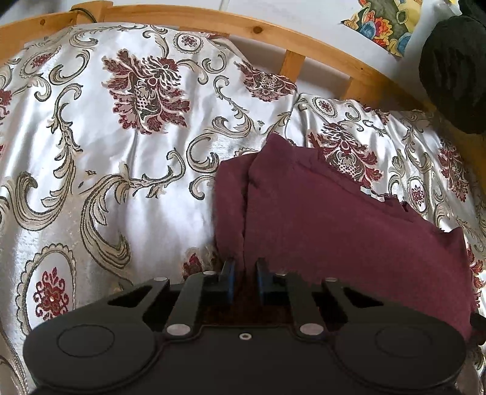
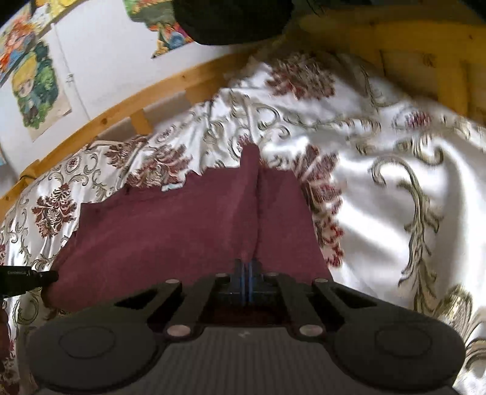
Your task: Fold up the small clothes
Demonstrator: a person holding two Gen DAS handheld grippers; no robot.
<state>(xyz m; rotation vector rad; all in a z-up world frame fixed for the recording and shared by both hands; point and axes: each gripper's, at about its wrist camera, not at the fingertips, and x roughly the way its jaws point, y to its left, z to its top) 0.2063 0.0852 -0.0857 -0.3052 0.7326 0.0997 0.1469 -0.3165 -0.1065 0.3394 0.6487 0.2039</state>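
A maroon cloth (image 1: 319,212) lies on the patterned bedspread (image 1: 91,152), partly folded with a crease along its left side. My left gripper (image 1: 244,273) sits at the cloth's near left edge, jaws slightly apart with the cloth's edge between the blue pads. In the right wrist view the same maroon cloth (image 2: 182,218) is pulled up into a ridge. My right gripper (image 2: 246,273) is shut on that ridge at the cloth's near right edge. The left gripper's body (image 2: 27,278) shows at the far left of the right wrist view.
A wooden bed rail (image 1: 212,21) runs along the far side of the bed, also in the right wrist view (image 2: 121,115). Colourful pictures (image 2: 36,91) hang on the white wall. A black object (image 1: 452,73) sits at the upper right. The bedspread is wrinkled.
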